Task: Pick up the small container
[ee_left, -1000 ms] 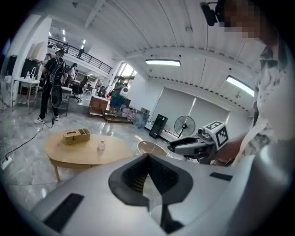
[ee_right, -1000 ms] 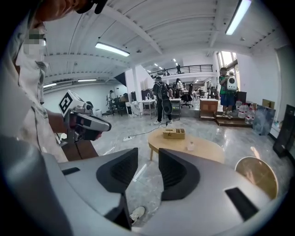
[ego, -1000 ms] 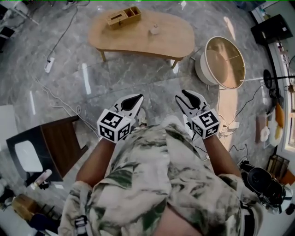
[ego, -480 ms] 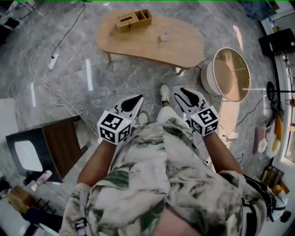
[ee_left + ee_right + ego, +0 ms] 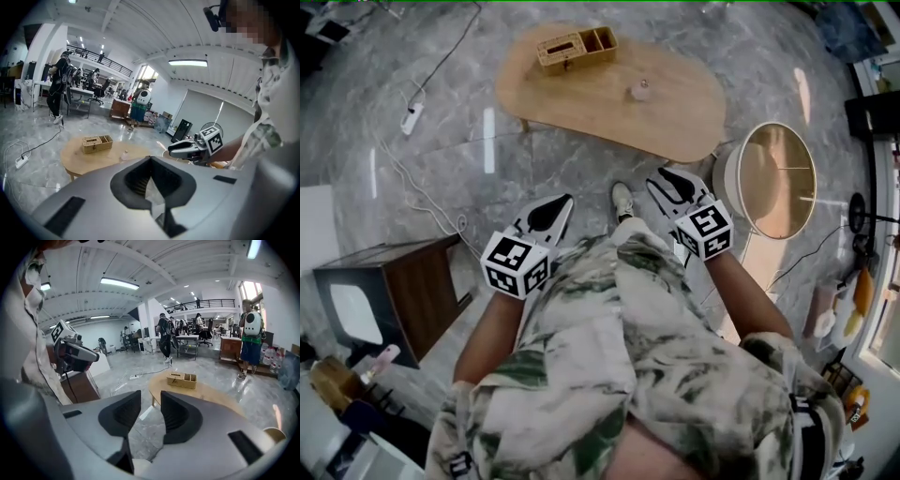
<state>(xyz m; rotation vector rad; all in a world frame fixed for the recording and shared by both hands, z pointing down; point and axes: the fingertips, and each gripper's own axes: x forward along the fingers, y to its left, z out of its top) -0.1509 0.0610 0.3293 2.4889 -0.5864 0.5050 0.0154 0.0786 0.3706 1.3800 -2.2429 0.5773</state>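
The right hand-held gripper (image 5: pixel 151 397) has its jaws apart with a moderate gap. Nothing stands between them; only the grey marble floor (image 5: pixel 572 164) is seen through the gap. The left hand-held gripper (image 5: pixel 150 158) has its jaws together at the tips and holds nothing. Both are carried above the floor in front of the person's body, on the near side of the tabletop (image 5: pixel 581 103) and not touching anything. One shoe (image 5: pixel 622 199) of the person shows on the floor between them.

The small container (image 5: pixel 640 91) stands upright about in the middle of the wooden tabletop, away from all its edges and well apart from both hand-held grippers. A woven basket (image 5: pixel 577 49) with compartments sits at the far left corner of the tabletop. A round white table (image 5: pixel 724 178) stands on the floor just beside the tabletop's right end.
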